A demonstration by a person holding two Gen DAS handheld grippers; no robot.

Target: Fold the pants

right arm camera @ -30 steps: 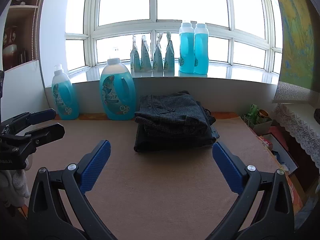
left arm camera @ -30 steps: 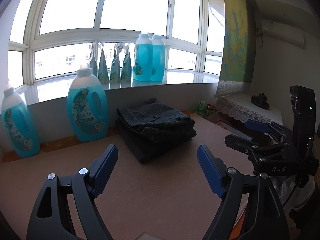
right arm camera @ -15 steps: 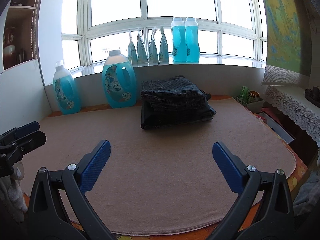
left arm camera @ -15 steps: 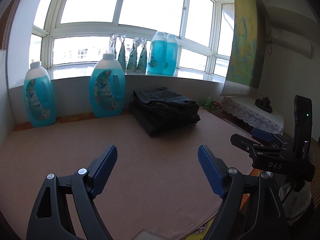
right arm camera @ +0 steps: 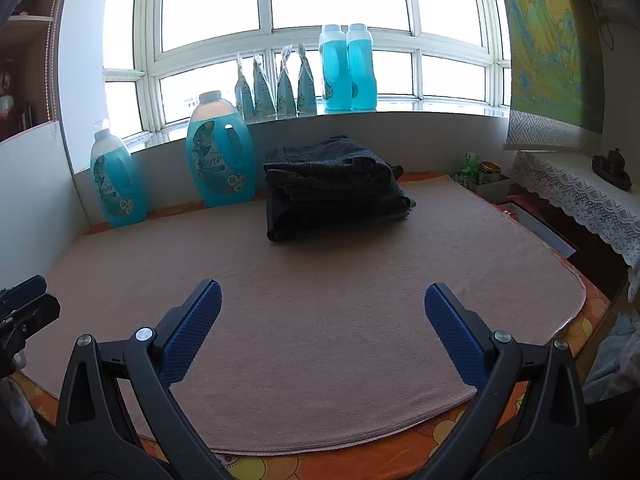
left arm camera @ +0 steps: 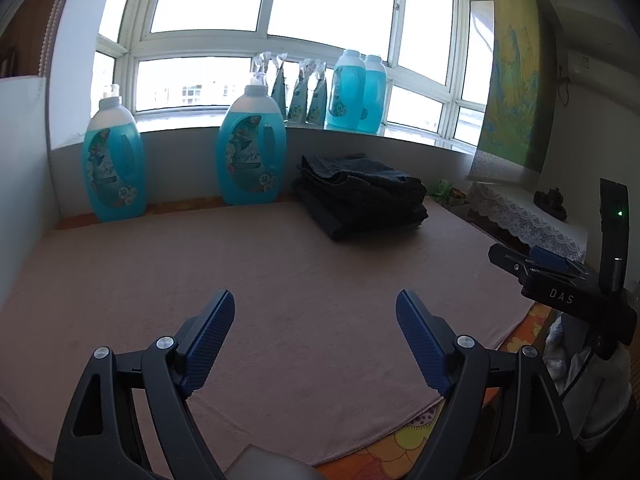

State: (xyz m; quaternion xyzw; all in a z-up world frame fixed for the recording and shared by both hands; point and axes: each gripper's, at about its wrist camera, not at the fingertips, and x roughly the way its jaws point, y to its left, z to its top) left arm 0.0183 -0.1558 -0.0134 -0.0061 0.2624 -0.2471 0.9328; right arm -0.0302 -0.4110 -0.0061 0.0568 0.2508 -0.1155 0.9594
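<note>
With both my jaws spread and empty, the pants (right arm camera: 334, 188) sit folded at the mat's (right arm camera: 340, 320) far edge

My left gripper (left arm camera: 314, 334) and right gripper (right arm camera: 322, 318) hover well short; a clumsy reach could topple that loose stack or knock the detergent bottle (right arm camera: 221, 160) just beside it

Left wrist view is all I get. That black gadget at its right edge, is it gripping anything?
Observer: No. The right wrist view shows the right gripper with jaws spread wide over the pinkish-brown table mat, nothing between them.
Visitor: Are the pants tidy?
Observer: The folded dark grey pants form a squared stack, though a flap pokes out at its right rear.
Visitor: Anything on the left wall?
Observer: A brown wooden shelf, high up.
</note>
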